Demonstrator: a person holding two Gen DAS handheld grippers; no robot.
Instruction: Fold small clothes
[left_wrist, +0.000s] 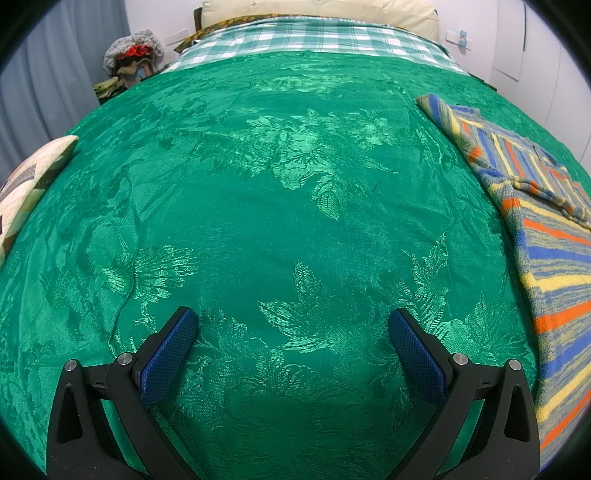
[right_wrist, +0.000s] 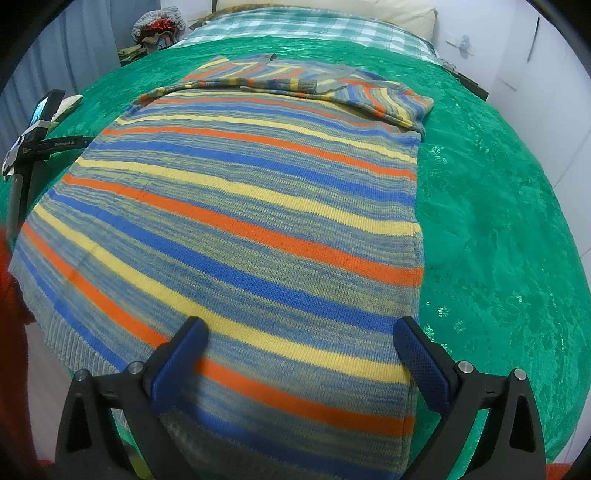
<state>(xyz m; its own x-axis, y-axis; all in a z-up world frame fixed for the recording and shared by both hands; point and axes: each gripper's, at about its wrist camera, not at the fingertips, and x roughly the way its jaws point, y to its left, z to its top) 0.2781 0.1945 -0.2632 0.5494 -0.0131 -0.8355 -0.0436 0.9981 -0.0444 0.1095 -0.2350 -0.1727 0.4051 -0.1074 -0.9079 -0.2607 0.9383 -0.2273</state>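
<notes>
Nearest in the right wrist view, the right tongs (right_wrist: 297, 345) stand wide apart with nothing between the blue pads, poised over the near part of a striped sweater (right_wrist: 236, 206). The sweater lies flat on the green bedspread (right_wrist: 498, 221), its bands of orange, blue, yellow and grey running across; its ribbed hem reaches the near left edge of the bed. Farther up, its sleeves are folded in across the chest, and the neckline lies at the far end. At the left edge of this view the other handheld device (right_wrist: 33, 136) shows, with a small screen on top, and something red sits at the bottom left corner, too blurred to tell.

In the left wrist view, the left tongs (left_wrist: 293, 332) are likewise spread apart and hold nothing, above bare bedspread (left_wrist: 258, 221) with a woven floral pattern. The sweater (left_wrist: 546, 258) lies well to their right, along the right edge. A patterned cushion (left_wrist: 22, 184) sits at the left edge. Beyond, a green checked sheet (left_wrist: 314, 37) covers the head of the bed, then a cream pillow (left_wrist: 321, 11). A heap of clothes (left_wrist: 129, 62) sits beside the bed at far left, by a curtain.
</notes>
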